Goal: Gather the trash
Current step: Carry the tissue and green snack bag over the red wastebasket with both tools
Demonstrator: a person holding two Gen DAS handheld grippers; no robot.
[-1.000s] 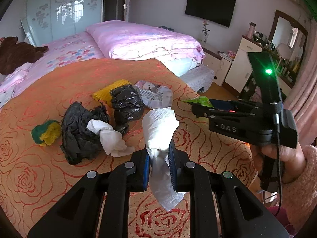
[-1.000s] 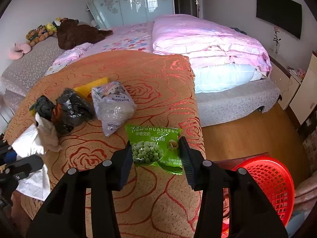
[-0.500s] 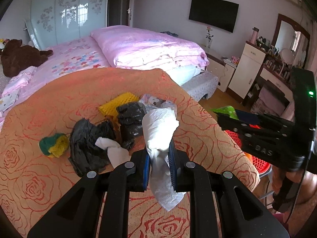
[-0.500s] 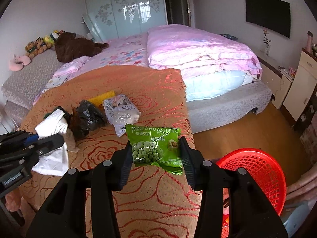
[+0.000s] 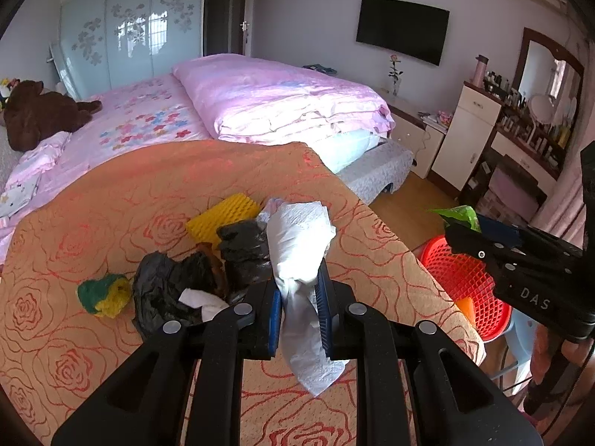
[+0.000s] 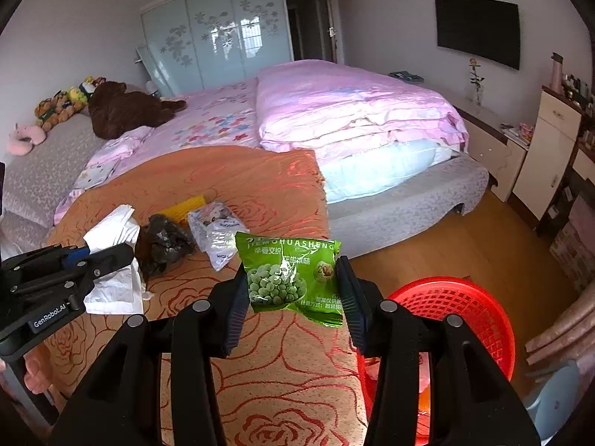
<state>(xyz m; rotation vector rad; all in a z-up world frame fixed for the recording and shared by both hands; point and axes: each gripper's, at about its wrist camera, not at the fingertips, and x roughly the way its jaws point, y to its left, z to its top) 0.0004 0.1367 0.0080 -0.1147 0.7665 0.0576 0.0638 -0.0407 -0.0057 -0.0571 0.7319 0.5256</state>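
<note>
Green pea snack packet (image 6: 292, 275) clamped in right tongs (image 6: 293, 290), crumpled white tissue (image 5: 299, 256) in left tongs (image 5: 299, 308); either could've missed the red mesh basket (image 6: 461, 308) if dropped early.

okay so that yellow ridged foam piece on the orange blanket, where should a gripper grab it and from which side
Grip the yellow foam piece across its narrow width at its far left end, coming down from above. That end lies bare on the orange blanket; the near right end butts against the black bag, leaving little room for a finger there. Its ridged surface should probably resist slipping.
</note>
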